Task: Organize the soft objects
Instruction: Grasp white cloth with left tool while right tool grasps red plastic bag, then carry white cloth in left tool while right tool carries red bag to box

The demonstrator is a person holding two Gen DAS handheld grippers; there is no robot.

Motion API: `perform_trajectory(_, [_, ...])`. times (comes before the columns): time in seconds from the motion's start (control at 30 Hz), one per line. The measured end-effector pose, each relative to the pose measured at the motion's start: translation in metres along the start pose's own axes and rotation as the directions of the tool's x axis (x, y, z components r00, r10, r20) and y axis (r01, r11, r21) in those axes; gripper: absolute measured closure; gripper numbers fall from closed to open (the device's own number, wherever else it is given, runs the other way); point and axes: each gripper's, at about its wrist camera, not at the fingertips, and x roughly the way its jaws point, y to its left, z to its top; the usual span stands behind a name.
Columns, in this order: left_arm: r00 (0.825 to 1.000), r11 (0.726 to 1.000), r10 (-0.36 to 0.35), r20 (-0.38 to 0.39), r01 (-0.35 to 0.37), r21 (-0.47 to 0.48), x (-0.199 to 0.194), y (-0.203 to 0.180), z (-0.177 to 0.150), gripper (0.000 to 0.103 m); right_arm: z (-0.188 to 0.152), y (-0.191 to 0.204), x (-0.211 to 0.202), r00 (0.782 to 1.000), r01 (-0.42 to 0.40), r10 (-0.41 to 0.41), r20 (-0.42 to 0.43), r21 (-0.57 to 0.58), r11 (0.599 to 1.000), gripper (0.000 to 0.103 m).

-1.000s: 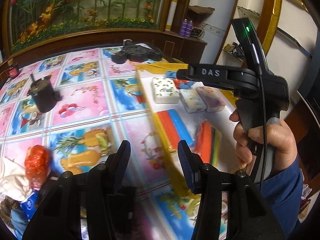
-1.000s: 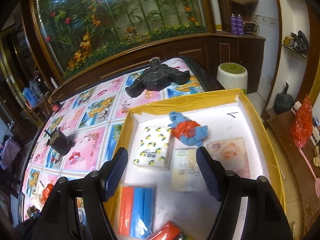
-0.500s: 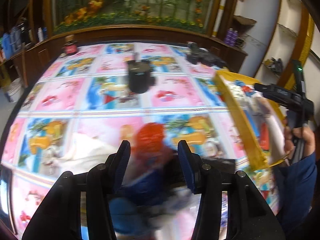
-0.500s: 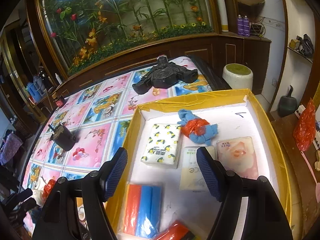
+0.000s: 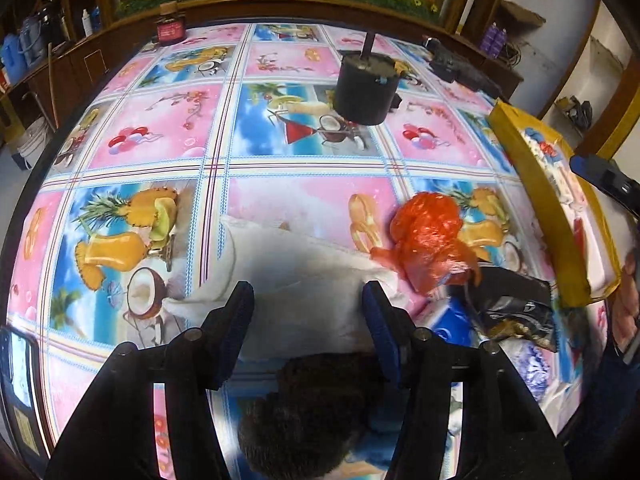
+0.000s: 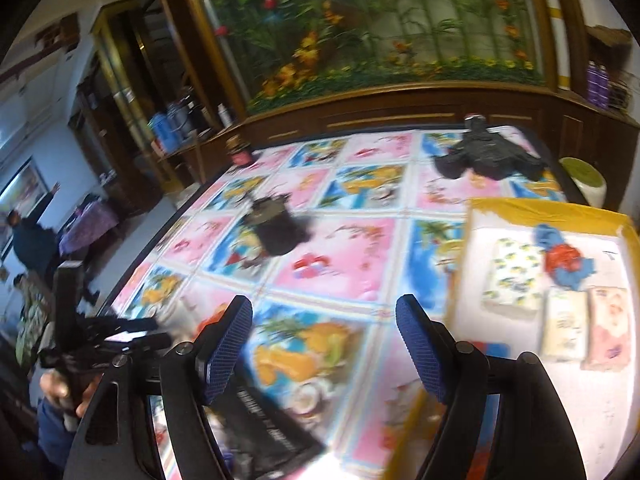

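Observation:
My left gripper [image 5: 308, 328] is open and empty, low over a white cloth [image 5: 296, 276] on the patterned table. A crumpled red plastic bag [image 5: 430, 240] lies to its right, with a black snack packet [image 5: 512, 308] and a dark fuzzy item [image 5: 304, 412] close by. My right gripper [image 6: 324, 352] is open and empty above the table, left of the yellow-rimmed box [image 6: 544, 210]. The box holds tissue packs [image 6: 512, 276] and a blue-red cloth [image 6: 564, 260]. The box also shows at the right edge of the left wrist view [image 5: 548, 216].
A black cup [image 5: 366, 90] with a stick stands mid-table. A black device [image 6: 488, 156] lies at the far edge, and a small jar [image 5: 170, 28] stands at the far left corner. A wooden cabinet borders the table's far side.
My left gripper swung left, from the box to over the white cloth and red bag. My right gripper also turned left, so the box now sits at the right of its view.

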Motion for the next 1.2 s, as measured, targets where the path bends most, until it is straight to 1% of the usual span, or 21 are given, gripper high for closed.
perform_trajectory(0.03, [1.0, 1.0, 0.001, -0.006, -0.001, 0.001, 0.003, 0.001, 0.0, 0.05, -0.001, 0.008, 0.004, 1.0, -0.013, 0.013, -0.013, -0.013, 1.0, 0.028])
perform_trajectory(0.07, [1.0, 1.0, -0.014, -0.001, 0.014, 0.004, 0.004, 0.002, 0.0, 0.068, -0.004, 0.018, 0.009, 0.999, -0.035, 0.034, -0.032, -0.025, 0.999, 0.027])
perform_trajectory(0.1, [1.0, 1.0, -0.028, 0.014, 0.028, 0.001, 0.003, 0.003, 0.0, 0.09, -0.006, 0.026, 0.014, 0.997, -0.057, 0.055, -0.051, -0.032, 0.998, 0.027])
perform_trajectory(0.2, [0.995, 1.0, -0.01, 0.102, 0.013, -0.025, -0.003, 0.011, 0.003, 0.094, -0.008, 0.048, 0.035, 0.988, -0.108, 0.103, -0.118, -0.038, 0.993, 0.027])
perform_trajectory(0.23, [0.993, 0.999, -0.013, 0.114, 0.017, -0.037, -0.004, 0.016, 0.004, 0.094, -0.009, 0.055, 0.043, 0.984, -0.116, 0.109, -0.144, -0.041, 0.992, 0.027])
perform_trajectory(0.33, [0.986, 0.994, -0.043, 0.158, 0.059, -0.095, -0.012, 0.032, 0.004, 0.095, -0.006, 0.078, 0.07, 0.97, -0.126, 0.111, -0.216, -0.055, 0.99, 0.027])
perform_trajectory(0.4, [0.98, 0.989, -0.028, 0.196, 0.057, -0.14, -0.018, 0.041, 0.005, 0.095, -0.002, 0.094, 0.088, 0.962, -0.127, 0.106, -0.25, -0.069, 0.989, 0.027])
perform_trajectory(0.47, [0.978, 0.983, -0.045, 0.203, 0.079, -0.165, -0.02, 0.048, 0.005, 0.095, 0.001, 0.107, 0.109, 0.954, -0.106, 0.076, -0.291, -0.088, 0.99, 0.028])
perform_trajectory(0.5, [0.978, 0.981, -0.042, 0.205, 0.08, -0.179, -0.019, 0.05, 0.005, 0.095, 0.001, 0.112, 0.118, 0.95, -0.091, 0.058, -0.306, -0.092, 0.992, 0.029])
perform_trajectory(0.53, [0.978, 0.979, -0.043, 0.202, 0.081, -0.187, -0.018, 0.051, 0.005, 0.095, 0.002, 0.114, 0.128, 0.945, -0.074, 0.04, -0.324, -0.093, 0.993, 0.039])
perform_trajectory(0.57, [0.979, 0.978, -0.048, 0.196, 0.086, -0.189, -0.016, 0.051, 0.005, 0.095, 0.001, 0.119, 0.139, 0.939, -0.052, 0.017, -0.344, -0.094, 0.994, 0.058])
perform_trajectory(0.63, [0.979, 0.977, -0.055, 0.194, 0.092, -0.19, -0.016, 0.051, 0.005, 0.095, -0.003, 0.126, 0.158, 0.924, -0.025, -0.017, -0.382, -0.106, 0.994, 0.063])
perform_trajectory(0.67, [0.979, 0.978, -0.057, 0.197, 0.094, -0.187, -0.016, 0.05, 0.005, 0.095, -0.006, 0.13, 0.169, 0.912, -0.028, -0.019, -0.409, -0.11, 0.994, 0.065])
perform_trajectory(0.7, [0.978, 0.978, -0.06, 0.2, 0.098, -0.184, -0.017, 0.049, 0.004, 0.095, -0.008, 0.132, 0.173, 0.911, -0.03, -0.02, -0.413, -0.114, 0.993, 0.065])
perform_trajectory(0.77, [0.976, 0.98, -0.069, 0.209, 0.106, -0.171, -0.019, 0.046, 0.004, 0.095, -0.009, 0.137, 0.172, 0.924, -0.026, -0.031, -0.381, -0.143, 0.989, 0.065])
perform_trajectory(0.87, [0.97, 0.982, -0.074, 0.232, 0.111, -0.151, -0.024, 0.042, 0.003, 0.095, 0.0, 0.135, 0.159, 0.949, -0.047, 0.003, -0.315, -0.134, 0.99, 0.065])
perform_trajectory(0.93, [0.967, 0.983, -0.079, 0.242, 0.116, -0.143, -0.026, 0.04, 0.003, 0.095, 0.005, 0.131, 0.152, 0.959, -0.051, 0.011, -0.282, -0.137, 0.989, 0.065])
perform_trajectory(1.1, [0.962, 0.982, -0.11, 0.25, 0.144, -0.12, -0.027, 0.034, 0.003, 0.095, -0.001, 0.106, 0.141, 0.967, -0.033, 0.001, -0.256, -0.123, 0.992, 0.065])
perform_trajectory(1.2, [0.96, 0.985, -0.115, 0.255, 0.143, -0.095, -0.027, 0.022, 0.004, 0.095, -0.007, 0.086, 0.127, 0.971, -0.032, 0.011, -0.239, -0.084, 0.996, 0.065])
